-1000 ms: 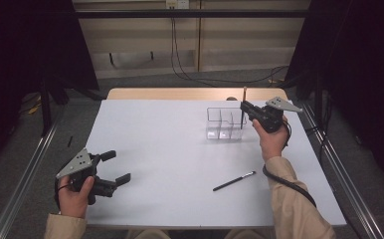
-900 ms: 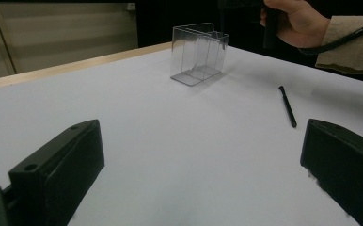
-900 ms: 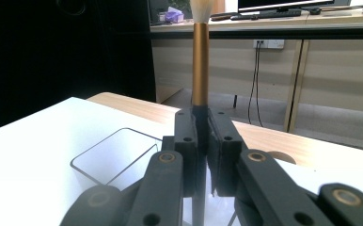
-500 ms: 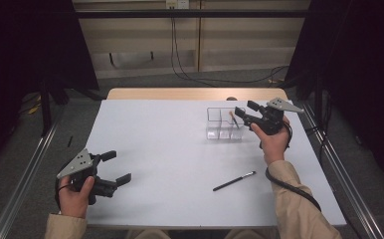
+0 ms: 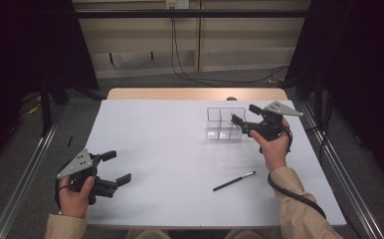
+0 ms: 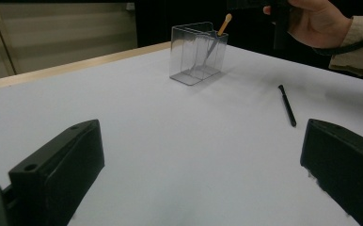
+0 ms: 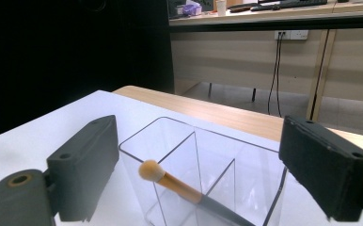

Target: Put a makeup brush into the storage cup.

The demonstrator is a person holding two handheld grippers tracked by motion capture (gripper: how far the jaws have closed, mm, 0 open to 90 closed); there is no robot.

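Here, the broad white table top (image 5: 180, 149) spreads out under both my hands, with a strip of pale wood showing along its far edge. Toward the far right of it stands the clear plastic organizer box with its inner dividers (image 5: 223, 124), upright on the white surface. My right gripper (image 5: 243, 116) hovers just beside and above that box on its right; its jaws have just been opening and now stand wide apart, with nothing pressed between the pads. From the right gripper view I look down past those two black jaws into the box (image 7: 203, 174), and the small makeup brush with the tan rounded tip and wooden handle (image 7: 170, 181) leans slanted inside one compartment, tip up, free of my jaws. In the left gripper view the same brush (image 6: 222, 28) pokes its tan tip above the box's rim on the side nearest my right hand (image 6: 316, 21). My left gripper (image 5: 115, 167) rests low at the near left of the table, well apart from everything else, its jaws spread wide and holding nothing. Smallest of all, a thin black stick, pen-like, with a lighter tip (image 5: 234, 181) lies flat on the white top near the front right, between the box and my right sleeve, touching neither gripper.
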